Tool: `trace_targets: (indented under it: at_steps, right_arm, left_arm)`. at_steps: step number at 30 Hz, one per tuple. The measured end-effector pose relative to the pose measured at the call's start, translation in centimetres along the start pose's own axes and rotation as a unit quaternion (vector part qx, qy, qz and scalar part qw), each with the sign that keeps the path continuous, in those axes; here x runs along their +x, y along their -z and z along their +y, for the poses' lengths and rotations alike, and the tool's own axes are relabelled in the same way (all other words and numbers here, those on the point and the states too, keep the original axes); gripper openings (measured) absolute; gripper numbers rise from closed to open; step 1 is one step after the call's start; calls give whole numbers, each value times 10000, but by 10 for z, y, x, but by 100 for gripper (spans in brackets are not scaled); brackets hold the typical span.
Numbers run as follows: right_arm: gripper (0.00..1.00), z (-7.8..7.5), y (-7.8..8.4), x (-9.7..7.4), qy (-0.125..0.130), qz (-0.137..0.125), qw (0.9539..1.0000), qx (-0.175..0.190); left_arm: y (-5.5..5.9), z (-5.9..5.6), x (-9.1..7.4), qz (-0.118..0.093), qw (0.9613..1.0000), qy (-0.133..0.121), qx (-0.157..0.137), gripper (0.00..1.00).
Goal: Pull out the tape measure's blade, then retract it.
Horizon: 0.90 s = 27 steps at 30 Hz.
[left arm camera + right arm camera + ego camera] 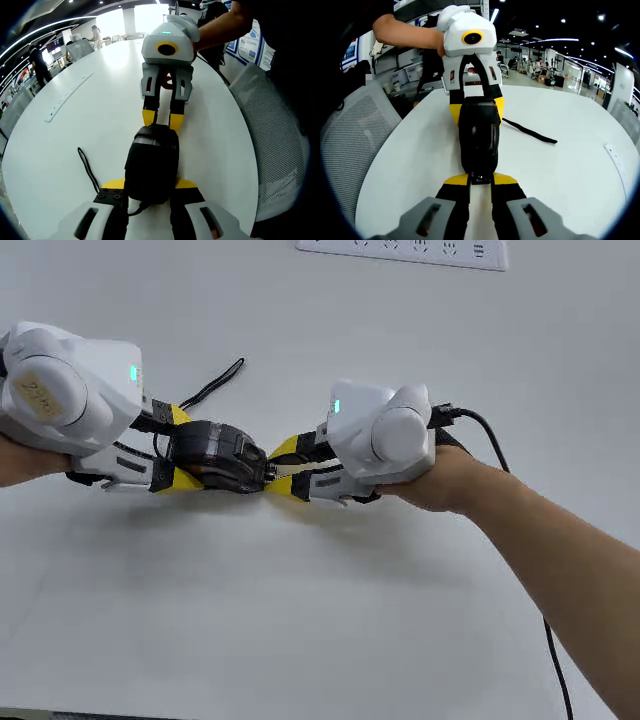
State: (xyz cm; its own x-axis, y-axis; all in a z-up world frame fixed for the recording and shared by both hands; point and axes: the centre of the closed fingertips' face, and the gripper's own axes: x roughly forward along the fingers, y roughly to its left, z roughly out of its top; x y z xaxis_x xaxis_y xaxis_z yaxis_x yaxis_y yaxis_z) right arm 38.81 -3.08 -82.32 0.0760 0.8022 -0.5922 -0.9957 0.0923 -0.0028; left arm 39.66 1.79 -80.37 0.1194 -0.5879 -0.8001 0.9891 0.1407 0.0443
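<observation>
Left gripper (180, 448): jaws spread to the width of the case and clamped on the black tape measure (215, 455). It is low over the white table (300, 620); I cannot tell whether it touches. The wrist strap (215, 380) trails off behind it.

Right gripper (283, 467): jaws nearly together, pinching the blade hook (480, 176) at the mouth of the case.

I see no blade drawn out, so I judge the pull is about to start.

Plan: hold the left grip firm. Draw the right gripper straight away along the blade's line, without twisting, so the hook does not slip off the pads. For the return, ease the blade back under grip rather than let it snap in.
</observation>
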Motion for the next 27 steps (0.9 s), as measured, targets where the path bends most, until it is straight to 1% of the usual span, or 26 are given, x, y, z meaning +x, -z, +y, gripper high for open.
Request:
trace_targets:
  at_steps: [10,17,27]
  right_arm:
    - [12,1,1,0,-17,79,10000,-20]
    - [11,0,0,-2,-32,65,10000,1]
    - [11,1,-2,-4,-50,61,9999,-81]
  left_arm:
    - [0,0,0,-28,10000,-15,-68,28]
    - [0,-1,0,-34,10000,-18,-90,28]
    - [1,-1,0,-21,9999,-35,-112,28]
